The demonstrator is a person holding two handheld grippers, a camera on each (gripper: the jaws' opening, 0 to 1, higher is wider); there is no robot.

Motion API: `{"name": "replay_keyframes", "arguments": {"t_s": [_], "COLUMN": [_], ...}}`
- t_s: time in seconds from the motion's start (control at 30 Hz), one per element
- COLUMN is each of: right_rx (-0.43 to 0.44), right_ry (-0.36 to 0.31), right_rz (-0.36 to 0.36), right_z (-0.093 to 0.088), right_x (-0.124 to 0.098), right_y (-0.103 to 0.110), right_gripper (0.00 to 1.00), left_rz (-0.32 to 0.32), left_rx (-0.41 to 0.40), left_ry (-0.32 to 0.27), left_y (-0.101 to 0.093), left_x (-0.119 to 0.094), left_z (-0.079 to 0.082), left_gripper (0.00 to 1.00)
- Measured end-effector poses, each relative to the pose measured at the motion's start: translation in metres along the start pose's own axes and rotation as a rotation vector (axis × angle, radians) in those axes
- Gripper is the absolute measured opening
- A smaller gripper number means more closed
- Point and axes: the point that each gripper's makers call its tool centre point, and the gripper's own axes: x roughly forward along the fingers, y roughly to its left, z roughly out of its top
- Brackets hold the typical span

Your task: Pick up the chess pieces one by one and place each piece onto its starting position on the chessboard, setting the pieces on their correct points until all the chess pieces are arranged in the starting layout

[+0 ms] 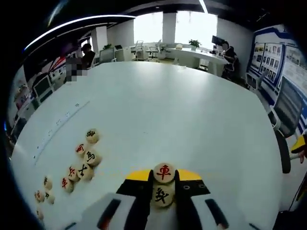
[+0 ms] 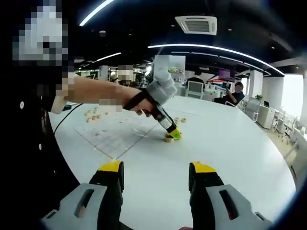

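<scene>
In the left gripper view we see the left tongs (image 1: 163,184) closed narrowly on two round, pale wooden xiangqi pieces set in a line between the yellow-tipped jaws: the farther, a red-marked piece (image 1: 164,173), carries a red character, and the nearer, a black-marked piece (image 1: 163,195), carries a black one. Both sit low over the white tabletop (image 1: 182,115). To the left lies a loose cluster of pieces (image 1: 81,160) on the tabletop; we count about ten there, some marked in red and some in black (the smallest near the edge are too blurred to read). The right gripper view gives us what the first cannot: the left tongs (image 2: 171,134) from outside, held by a hand (image 2: 139,103) and tipped down onto a piece on the tabletop, right beside the faintly lined chessboard (image 2: 112,134), with a few more pieces (image 2: 93,114) beyond the board. The right tongs (image 2: 156,179) stand wide apart and hold nothing.
</scene>
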Motion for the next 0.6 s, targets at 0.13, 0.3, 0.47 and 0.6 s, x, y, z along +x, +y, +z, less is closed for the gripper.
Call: {"name": "replay_keyframes", "arguments": {"t_s": [0.13, 0.3, 0.47, 0.6], "right_rx": [0.000, -0.012, -0.029, -0.055], "right_ry": [0.000, 0.002, 0.003, 0.004], "right_rz": [0.003, 0.014, 0.035, 0.064], "right_z": [0.000, 0.004, 0.011, 0.021], "right_x": [0.001, 0.004, 0.013, 0.022], "right_y": [0.001, 0.003, 0.008, 0.016], "right_gripper": [0.55, 0.55, 0.55, 0.55], "left_rz": [0.007, 0.030, 0.075, 0.120], "left_rx": [-0.011, -0.021, -0.046, -0.059], "left_ry": [-0.031, -0.081, -0.163, -0.207], "left_y": [0.002, 0.015, 0.036, 0.056], "left_x": [-0.005, -0.028, -0.066, -0.100], "left_z": [0.005, 0.012, 0.010, -0.002], "left_gripper": [0.20, 0.20, 0.20, 0.20]}}
